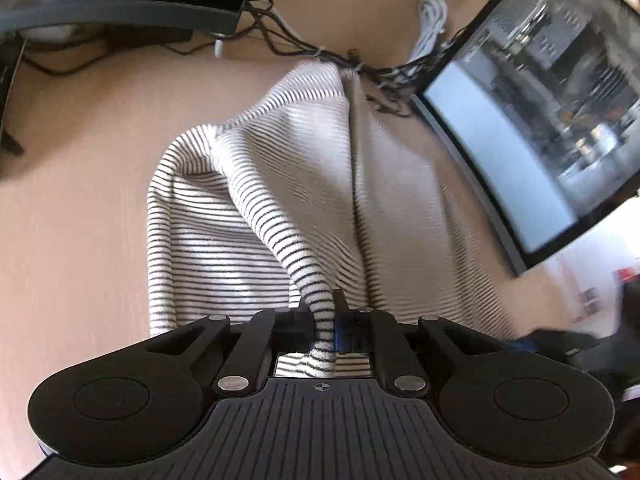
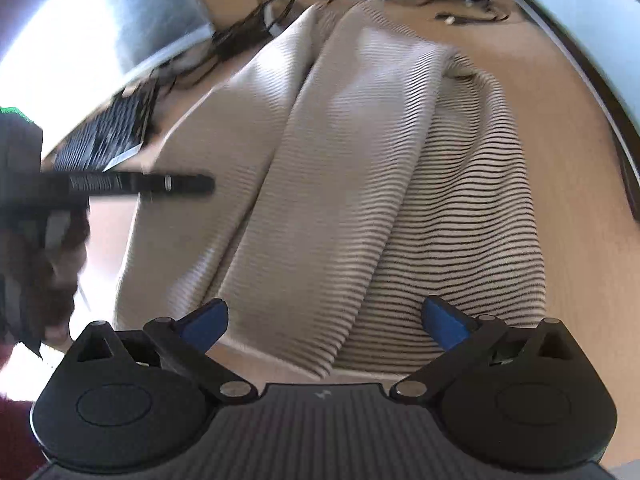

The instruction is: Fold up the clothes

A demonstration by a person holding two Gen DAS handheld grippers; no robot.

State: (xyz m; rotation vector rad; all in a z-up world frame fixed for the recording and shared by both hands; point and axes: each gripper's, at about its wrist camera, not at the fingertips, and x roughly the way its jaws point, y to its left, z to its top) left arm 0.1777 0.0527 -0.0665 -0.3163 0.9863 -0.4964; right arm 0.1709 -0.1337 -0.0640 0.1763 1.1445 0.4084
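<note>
Black-and-white striped knit garment [image 1: 256, 216] lies rumpled in long folds on the tan wooden desk [image 1: 80, 200]. Left gripper [image 1: 324, 326] is clamped on a pulled-up ridge of it, the rest spreading ahead. Right gripper [image 2: 324, 322] hangs spread wide over the near hem, gripping nothing.

I see a white garment [image 1: 256, 200] with thin black stripes on a light tan table [image 1: 80, 208]. My right tool [image 2: 325, 326] is black with blue fingertips [image 2: 204, 324]; the cables [image 1: 280, 40] are black.
</note>
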